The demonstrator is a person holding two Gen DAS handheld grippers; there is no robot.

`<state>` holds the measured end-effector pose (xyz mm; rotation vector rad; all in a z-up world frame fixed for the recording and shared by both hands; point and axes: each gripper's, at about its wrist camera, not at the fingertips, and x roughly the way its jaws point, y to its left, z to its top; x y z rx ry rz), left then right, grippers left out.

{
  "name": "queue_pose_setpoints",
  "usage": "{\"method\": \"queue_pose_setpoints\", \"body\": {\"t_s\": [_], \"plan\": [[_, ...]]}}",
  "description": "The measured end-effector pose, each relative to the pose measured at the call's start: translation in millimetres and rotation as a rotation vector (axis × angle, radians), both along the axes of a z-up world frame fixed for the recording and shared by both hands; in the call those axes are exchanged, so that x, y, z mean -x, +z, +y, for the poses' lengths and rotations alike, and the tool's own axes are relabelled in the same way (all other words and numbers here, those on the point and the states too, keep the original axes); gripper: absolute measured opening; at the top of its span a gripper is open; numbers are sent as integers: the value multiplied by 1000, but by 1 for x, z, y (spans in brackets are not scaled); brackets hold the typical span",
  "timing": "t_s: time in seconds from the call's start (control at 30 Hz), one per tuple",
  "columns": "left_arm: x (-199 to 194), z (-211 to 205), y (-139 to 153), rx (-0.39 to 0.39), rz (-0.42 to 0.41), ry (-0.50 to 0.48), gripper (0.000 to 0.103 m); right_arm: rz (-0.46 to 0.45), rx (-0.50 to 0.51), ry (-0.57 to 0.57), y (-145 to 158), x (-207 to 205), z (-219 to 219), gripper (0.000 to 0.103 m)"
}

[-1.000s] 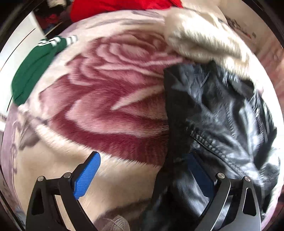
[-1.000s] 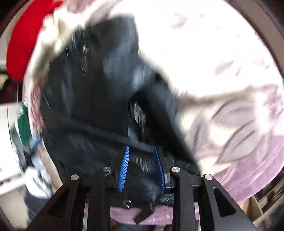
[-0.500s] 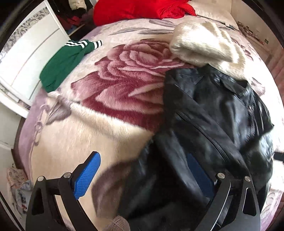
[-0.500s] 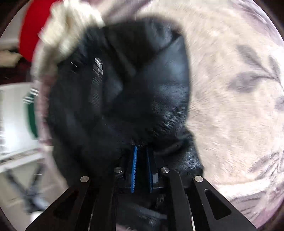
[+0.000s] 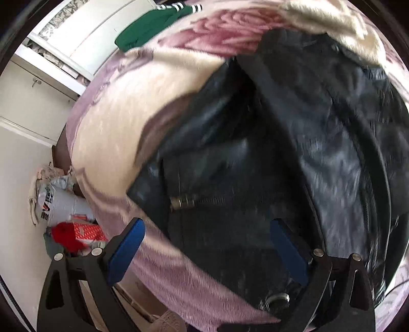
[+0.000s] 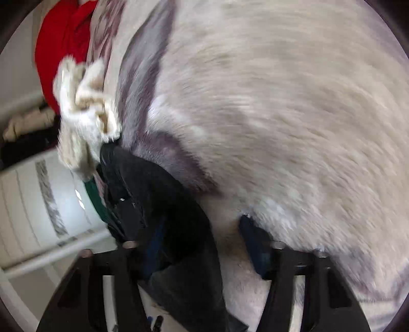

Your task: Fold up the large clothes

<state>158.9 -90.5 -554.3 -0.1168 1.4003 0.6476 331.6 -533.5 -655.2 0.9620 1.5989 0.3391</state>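
jacket work on a bedroom bed: a black leather jacket (image 5: 294, 143) lies crumpled on a plush rose-print blanket (image 5: 122, 122), close to the bed's near edge, its zip pull and a snap showing between the fingers of the left gripper (image 5: 207, 245). those blue-padded fingers (image 5: 125, 245) stand wide apart and hold nothing, one over bare blanket, the other over leather. in the right wrist view the right gripper (image 6: 204, 245) also has its fingers spread, a dark fold of the jacket draped against the left-hand one; whether it bears any of the garment's weight cannot be told through the blur.

judged from this, the step in hand is taking a fresh hold on the hem side to lay the jacket flat. it would go best by pinching a single layer at the seam or zip line, each gripper at a separate corner, then drawing the leather taut and away from the bed's edge.

room is limited. a cream fluffy garment (image 5: 327, 23) touches the jacket's far side, a green garment (image 5: 150, 25) lies well apart near the bed's far edge, and a red one (image 6: 61, 40) sits beyond. open blanket spreads wide to the right gripper's side. bags and boxes (image 5: 64, 212) crowd the floor beside the bed.
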Motion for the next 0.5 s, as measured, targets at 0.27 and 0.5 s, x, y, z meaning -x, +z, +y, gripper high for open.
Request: {"method": "queue_pose_setpoints", "body": {"t_s": [0.27,0.5], "plan": [[1,-35,20,85,-2,-161,101,-85,196,22,19,-41,7,1],[13,-164,11,207,31,-479,101,-15,106,160,42,-18,-17,10]]}}
